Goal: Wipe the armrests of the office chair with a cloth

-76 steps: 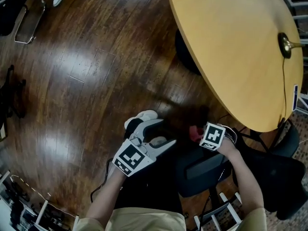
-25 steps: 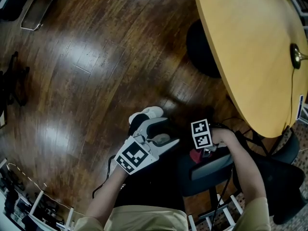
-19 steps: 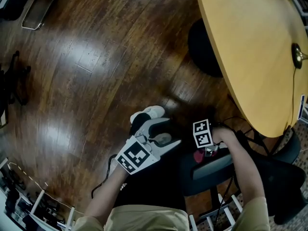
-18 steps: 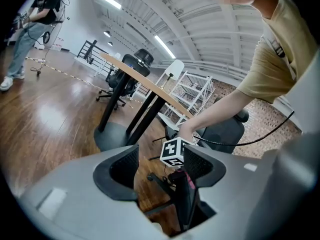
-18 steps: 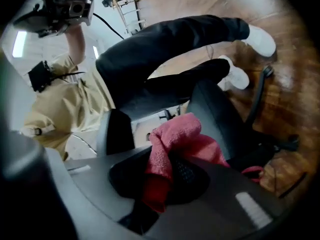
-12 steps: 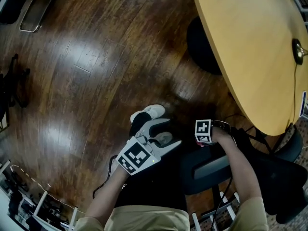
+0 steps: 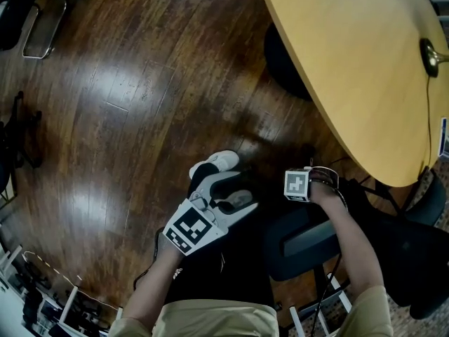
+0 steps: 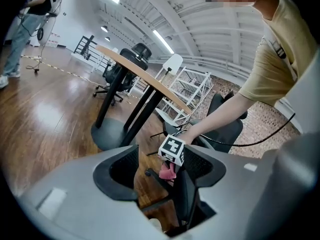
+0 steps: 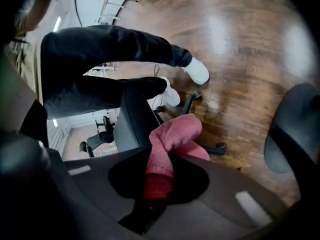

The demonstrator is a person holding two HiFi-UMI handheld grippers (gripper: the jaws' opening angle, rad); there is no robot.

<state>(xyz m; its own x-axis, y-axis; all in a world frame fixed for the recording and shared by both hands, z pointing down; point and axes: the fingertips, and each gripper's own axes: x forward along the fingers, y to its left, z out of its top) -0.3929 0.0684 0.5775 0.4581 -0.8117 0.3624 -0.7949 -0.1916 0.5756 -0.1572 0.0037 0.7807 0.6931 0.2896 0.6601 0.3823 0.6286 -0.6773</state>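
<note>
The left claw (image 8: pixel 160 166) stands open, its smooth grey jaws apart with nothing between them; the left cube (image 7: pixel 193 230) bears a black-and-white square marker. The right claw (image 9: pixel 160 179) is clamped on a pink, nubbly terry cloth (image 9: pixel 172 139), which bunches out in a soft fold past the tips. From above, the right cube (image 7: pixel 297 184) hides the cloth, just beyond the front end of the chair's padded grey armrest (image 7: pixel 309 239); whether cloth touches pad is unclear. Farther off lie the glossy wood floor (image 7: pixel 126 83) and a rounded yellow counter (image 7: pixel 351 62), cut off at the edge.
</note>
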